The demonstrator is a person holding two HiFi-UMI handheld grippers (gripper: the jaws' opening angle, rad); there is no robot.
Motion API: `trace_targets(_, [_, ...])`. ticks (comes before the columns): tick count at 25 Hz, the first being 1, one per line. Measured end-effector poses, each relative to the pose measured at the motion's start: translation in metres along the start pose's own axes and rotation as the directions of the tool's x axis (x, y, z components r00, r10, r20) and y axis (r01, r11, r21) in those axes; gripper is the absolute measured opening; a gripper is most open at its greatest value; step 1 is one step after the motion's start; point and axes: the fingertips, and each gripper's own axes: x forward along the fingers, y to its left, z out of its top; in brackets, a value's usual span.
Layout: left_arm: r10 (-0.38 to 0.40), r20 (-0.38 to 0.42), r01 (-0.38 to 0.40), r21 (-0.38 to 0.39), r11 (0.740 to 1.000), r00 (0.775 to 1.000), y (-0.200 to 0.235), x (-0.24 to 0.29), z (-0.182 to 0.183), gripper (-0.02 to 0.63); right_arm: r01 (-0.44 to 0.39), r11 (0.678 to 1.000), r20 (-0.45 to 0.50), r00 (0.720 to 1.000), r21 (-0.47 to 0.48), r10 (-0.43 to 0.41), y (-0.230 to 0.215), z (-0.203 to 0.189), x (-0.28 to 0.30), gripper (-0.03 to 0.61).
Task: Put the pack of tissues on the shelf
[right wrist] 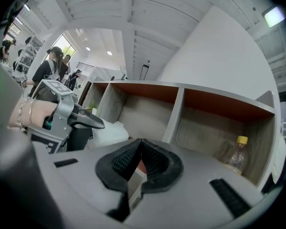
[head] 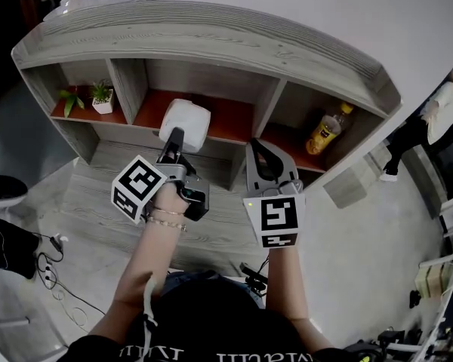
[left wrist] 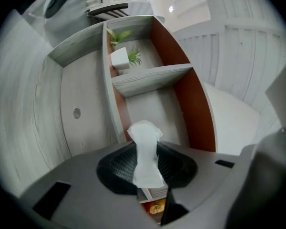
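Left gripper (head: pixel 174 139) (left wrist: pixel 145 162) is clamped on the pack of tissues (head: pixel 187 121) (left wrist: pixel 144 144), jaws narrow, with a white flap of the pack pinched between the pads and sticking up past them. The pack sits right at this gripper's tips, at the mouth of the middle compartment of the shelf (head: pixel 211 36) (left wrist: pixel 152 75), over the orange floor; can't tell if it's resting on that floor or hanging just above it. A potted plant (head: pixel 102 96) (left wrist: pixel 120 57) stands in the end compartment, on the left gripper's outer side, away from the right gripper and well apart from the pack. Right gripper (head: pixel 260 153) (right wrist: pixel 139 151) is beside the left one, in front of the shelf and just outside it, with its jaws pressed together and nothing between them. From the right gripper, the pack (right wrist: pixel 109 131) and the left gripper (right wrist: pixel 62 113) are ahead to its left. The shelf divider (right wrist: pixel 174 113) is straight ahead, and a yellow-capped bottle (head: pixel 326 129) (right wrist: pixel 238 157) stands upright in the compartment ahead to its right. The bottle is well apart from both grippers.
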Motion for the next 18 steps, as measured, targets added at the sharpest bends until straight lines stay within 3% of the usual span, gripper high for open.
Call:
trace_targets(3, [0.036,0.007,-0.036,-0.050,0.998,0.999,0.009,0.003,-0.001,0.103,0.004,1.000,-0.001,1.000,-0.006,-0.004,-0.003,0.001,0.000,0.017])
trace_targets(10, [0.116,-0.013,-0.116,-0.048,0.992,0.993,0.022,0.008,-0.005,0.119,-0.003,1.000,-0.005,1.000,-0.021,0.003,0.000,-0.001,0.001,0.017])
trace_targets(18, [0.128,-0.060,-0.135,-0.134,0.982,0.990,0.038,0.018,-0.016,0.260,-0.005,1.000,-0.013,1.000,-0.018,0.005,-0.004,-0.006,0.002,0.017])
